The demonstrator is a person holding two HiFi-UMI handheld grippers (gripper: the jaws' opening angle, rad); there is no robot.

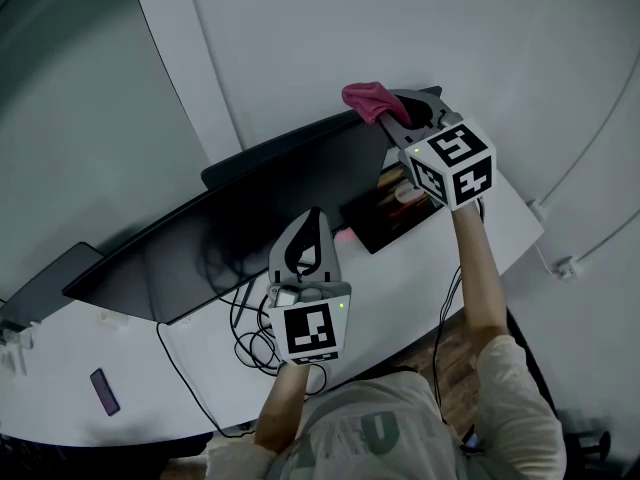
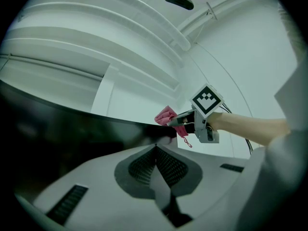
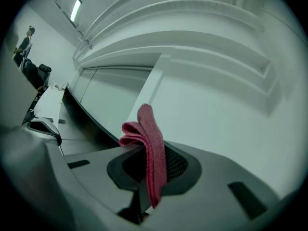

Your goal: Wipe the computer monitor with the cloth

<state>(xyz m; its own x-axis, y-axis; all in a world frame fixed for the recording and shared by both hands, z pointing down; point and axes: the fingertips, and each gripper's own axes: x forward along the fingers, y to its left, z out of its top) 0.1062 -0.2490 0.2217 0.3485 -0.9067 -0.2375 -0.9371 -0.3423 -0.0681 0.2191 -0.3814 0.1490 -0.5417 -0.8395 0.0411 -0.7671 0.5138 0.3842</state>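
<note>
**Cloth at the top right corner, screen running off toward 8 o'clock**

- The right gripper (image 1: 392, 116) is clamped on the cloth (image 1: 368, 98). In the right gripper view a folded wad stands up between the jaws and a tail hangs below them.
- Cloth: pink-red, with a coarse knit or terry weave. It is soft and bunched, so it should conform to a flat face.
- The monitor (image 1: 250, 218) is wide, thin and dark, with a glossy face that shows faint reflections. In the head view its long axis runs from 8 o'clock to 2 o'clock.
- The cloth sits at the 2 o'clock end, on or just over the top edge. I cannot tell whether it is actually touching.
- Key relation: nearly all of the screen lies toward 8 o'clock from the cloth, and below it. My judgement is that the wipe has to travel along that axis, away from the corner.
- The left gripper (image 1: 313, 218) has its jaws pressed together with nothing between them. It hovers in front of the screen near mid-span, at about 7 o'clock from the right gripper. It is nearer the screen's centre but carries no cloth.
- The worktop (image 1: 400, 298) is white and smooth. Black cables (image 1: 250, 338) lie looped under the left gripper.
</note>
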